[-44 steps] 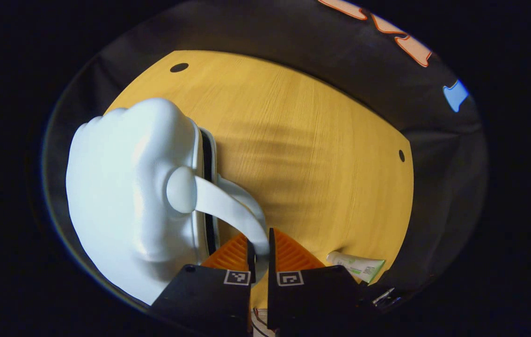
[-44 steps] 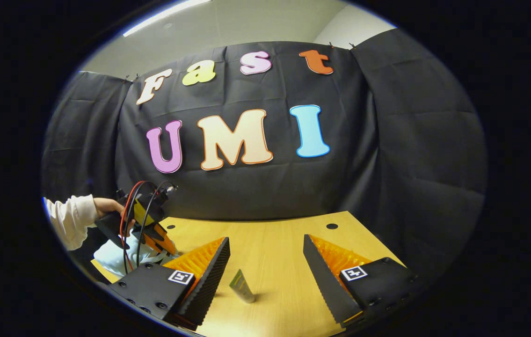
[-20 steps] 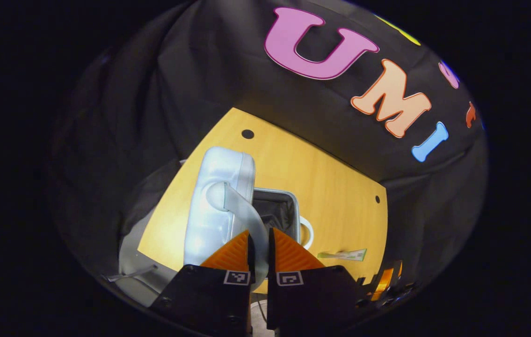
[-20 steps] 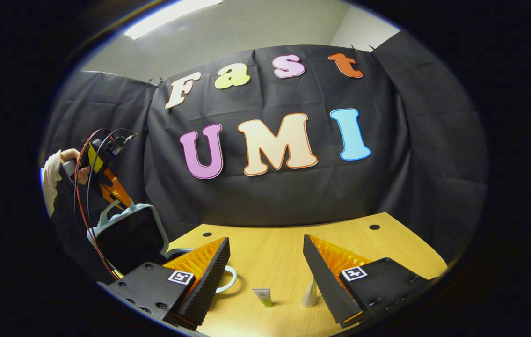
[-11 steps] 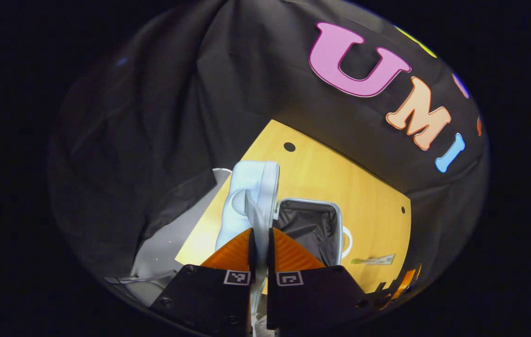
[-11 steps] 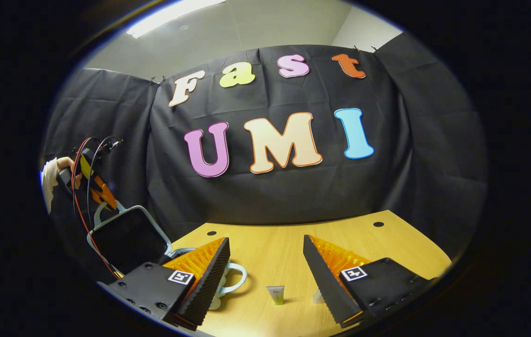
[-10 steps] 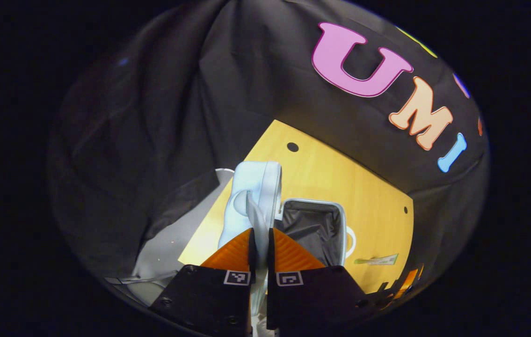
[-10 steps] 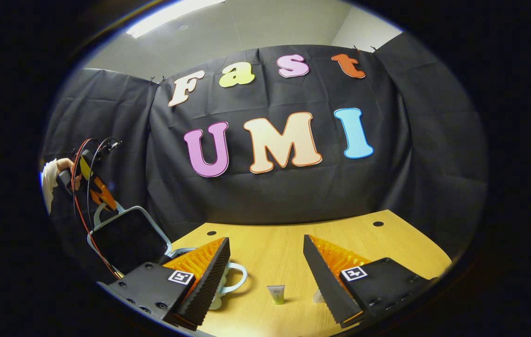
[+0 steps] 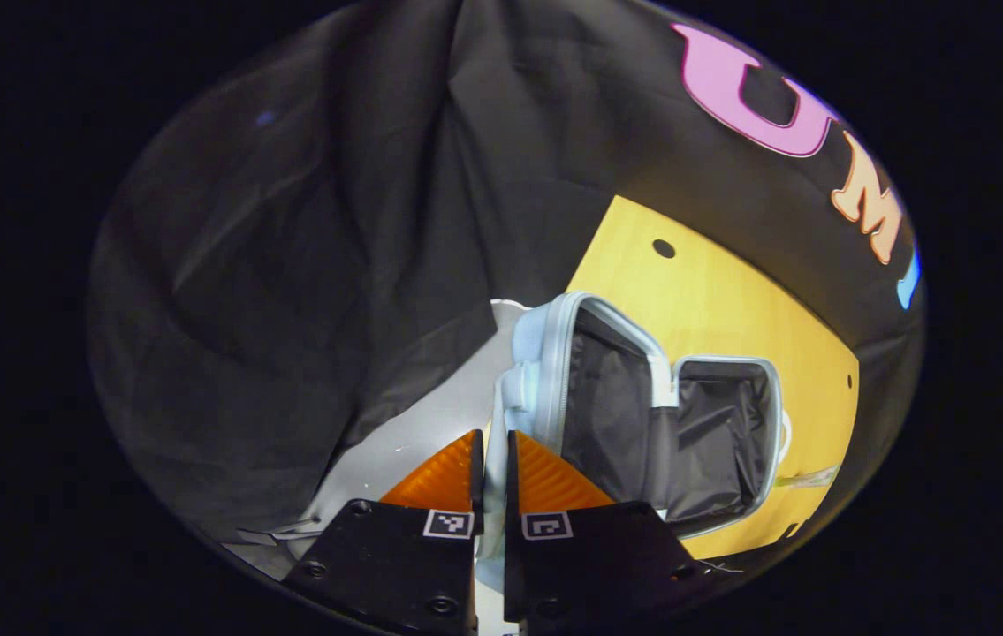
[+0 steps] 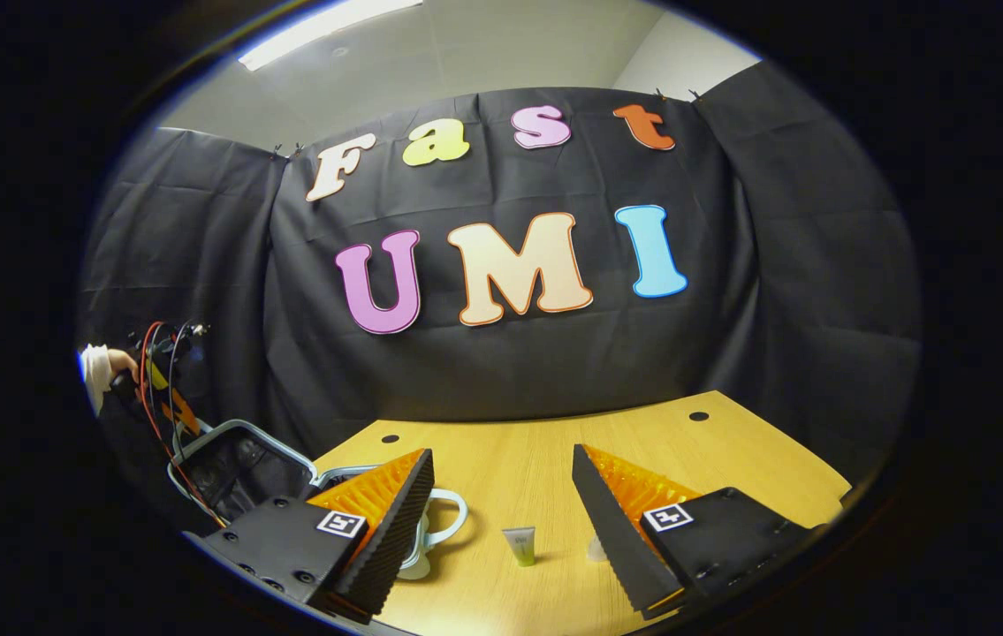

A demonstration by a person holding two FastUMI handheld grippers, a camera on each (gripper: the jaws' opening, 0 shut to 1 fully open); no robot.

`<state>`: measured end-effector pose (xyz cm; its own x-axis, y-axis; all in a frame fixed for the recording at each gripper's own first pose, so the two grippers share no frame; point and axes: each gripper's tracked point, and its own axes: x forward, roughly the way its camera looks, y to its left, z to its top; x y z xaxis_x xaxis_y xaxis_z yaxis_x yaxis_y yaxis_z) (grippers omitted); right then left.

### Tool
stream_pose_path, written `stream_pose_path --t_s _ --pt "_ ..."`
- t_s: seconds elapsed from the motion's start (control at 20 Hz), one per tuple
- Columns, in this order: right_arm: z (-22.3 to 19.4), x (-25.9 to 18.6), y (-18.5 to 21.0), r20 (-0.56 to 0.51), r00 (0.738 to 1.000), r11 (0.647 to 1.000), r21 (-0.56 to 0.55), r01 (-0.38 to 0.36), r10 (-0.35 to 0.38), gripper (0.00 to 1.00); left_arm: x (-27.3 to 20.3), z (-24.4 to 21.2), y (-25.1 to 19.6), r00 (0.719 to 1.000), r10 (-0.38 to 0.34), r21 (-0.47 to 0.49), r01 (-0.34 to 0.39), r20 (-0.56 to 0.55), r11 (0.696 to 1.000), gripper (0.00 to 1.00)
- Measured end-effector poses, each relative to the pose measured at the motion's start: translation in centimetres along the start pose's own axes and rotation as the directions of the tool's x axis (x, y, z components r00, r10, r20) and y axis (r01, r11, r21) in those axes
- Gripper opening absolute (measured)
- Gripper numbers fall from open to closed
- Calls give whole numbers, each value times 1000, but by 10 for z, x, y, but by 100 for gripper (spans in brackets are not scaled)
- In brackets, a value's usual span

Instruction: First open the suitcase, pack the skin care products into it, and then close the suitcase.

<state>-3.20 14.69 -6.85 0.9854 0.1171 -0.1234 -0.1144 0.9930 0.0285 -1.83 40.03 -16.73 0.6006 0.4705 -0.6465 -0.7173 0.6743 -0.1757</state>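
The pale blue suitcase lies open on the wooden table (image 10: 519, 442). Its lid (image 9: 607, 397) leans back past upright and shows black lining, as does the base (image 9: 722, 433). My left gripper (image 9: 492, 459) is shut on the lid's pale handle strap, a strip of which shows between the fingers. In the right gripper view the lid (image 10: 236, 468) tilts away at the left, with the left gripper (image 10: 170, 406) above its rim. My right gripper (image 10: 501, 481) hovers open over the table. A small green-tipped tube (image 10: 519, 545) stands below it; a white tube (image 10: 594, 549) is partly hidden behind the right finger.
The base's looped handle (image 10: 448, 521) sticks out toward the tubes. A person's hand and pale sleeve (image 10: 103, 367) hold the left gripper, with red and black cables. A flat tube (image 9: 806, 478) lies beyond the base. Black cloth walls close the table's back and sides.
The lid has swung from nearly shut to upright and now leans back open, showing its lining. My left gripper went with it, leftward and lower. The right gripper barely moved.
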Motion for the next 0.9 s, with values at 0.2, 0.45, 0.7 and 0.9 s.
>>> stream_pose_path --t_s 0.2,0.45,0.7,0.9 --pt "4 -1 -3 2 1000 1000 18 13 -13 98 37 -18 25 1000 12 -9 -13 -26 1000 6" --pt "3 -4 -19 -22 998 996 66 58 -57 98 78 -41 45 998 23 -27 -25 -60 999 8" --pt "2 -12 -40 -39 992 991 57 119 -117 98 112 -68 56 995 17 -36 -20 -102 999 10" --pt "-3 -16 -46 -54 989 990 39 137 -135 98 119 -76 56 995 7 -54 -13 -101 998 23"
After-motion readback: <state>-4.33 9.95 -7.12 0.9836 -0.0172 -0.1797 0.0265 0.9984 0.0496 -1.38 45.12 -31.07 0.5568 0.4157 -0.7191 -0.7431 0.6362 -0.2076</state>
